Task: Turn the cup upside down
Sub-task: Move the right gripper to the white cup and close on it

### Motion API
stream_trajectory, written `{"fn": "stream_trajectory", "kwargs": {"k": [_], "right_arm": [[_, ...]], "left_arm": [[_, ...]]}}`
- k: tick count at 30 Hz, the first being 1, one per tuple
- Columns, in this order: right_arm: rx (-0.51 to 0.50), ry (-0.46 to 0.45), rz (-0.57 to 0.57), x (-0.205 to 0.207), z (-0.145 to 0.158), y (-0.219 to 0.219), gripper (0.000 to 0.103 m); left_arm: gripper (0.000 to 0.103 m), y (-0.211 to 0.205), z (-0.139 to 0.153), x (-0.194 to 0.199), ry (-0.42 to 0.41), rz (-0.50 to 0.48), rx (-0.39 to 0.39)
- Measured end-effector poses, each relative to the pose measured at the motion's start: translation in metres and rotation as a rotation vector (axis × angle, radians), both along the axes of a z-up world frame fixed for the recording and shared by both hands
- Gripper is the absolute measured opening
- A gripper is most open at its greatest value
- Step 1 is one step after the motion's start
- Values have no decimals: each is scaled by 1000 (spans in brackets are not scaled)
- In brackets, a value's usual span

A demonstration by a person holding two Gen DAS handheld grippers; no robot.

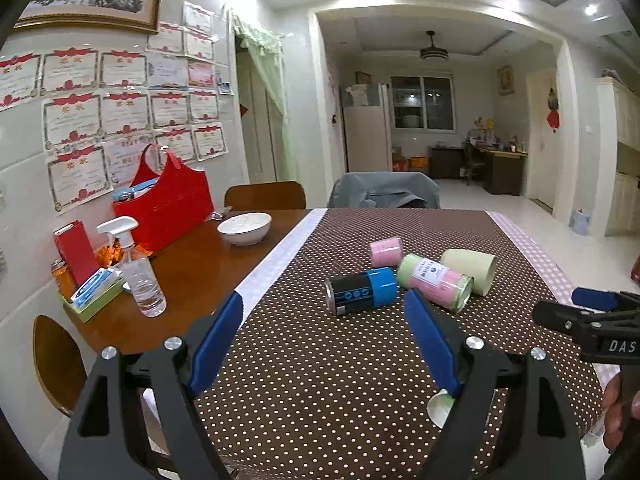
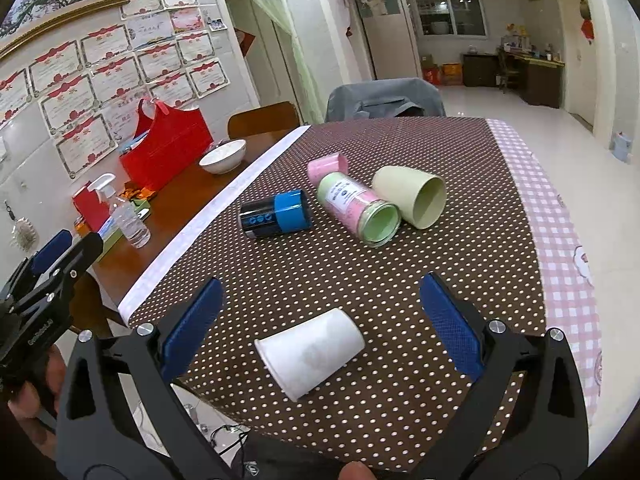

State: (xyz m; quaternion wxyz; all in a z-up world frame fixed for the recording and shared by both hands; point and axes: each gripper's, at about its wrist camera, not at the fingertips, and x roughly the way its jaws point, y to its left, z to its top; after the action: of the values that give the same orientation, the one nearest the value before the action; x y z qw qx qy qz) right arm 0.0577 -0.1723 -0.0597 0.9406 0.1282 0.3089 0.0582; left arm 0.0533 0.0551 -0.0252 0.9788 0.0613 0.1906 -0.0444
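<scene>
My right gripper (image 2: 320, 316) hangs spread wide over the near edge of the table (image 2: 400, 272), and the white cup (image 2: 310, 354) lies on its side right between the fingers, just ahead of me. Its long axis runs slantwise, what looks like the mouth towards my left and nearer me, though I can't be sure which end is open. My left gripper (image 1: 324, 336) is spread too, holding nothing, aimed farther up at the blue-capped can (image 1: 362, 290). Right is clearly nearer.

Table (image 2: 208, 216) under dotted cloth (image 2: 400, 280).
</scene>
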Motion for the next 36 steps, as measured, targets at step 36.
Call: {"fn": "stream_trajectory", "kwargs": {"k": [36], "right_arm": [[501,558,-149,62,-110,-16,97]], "left_arm": [[81,28,-55,14,80,50,-64]]}}
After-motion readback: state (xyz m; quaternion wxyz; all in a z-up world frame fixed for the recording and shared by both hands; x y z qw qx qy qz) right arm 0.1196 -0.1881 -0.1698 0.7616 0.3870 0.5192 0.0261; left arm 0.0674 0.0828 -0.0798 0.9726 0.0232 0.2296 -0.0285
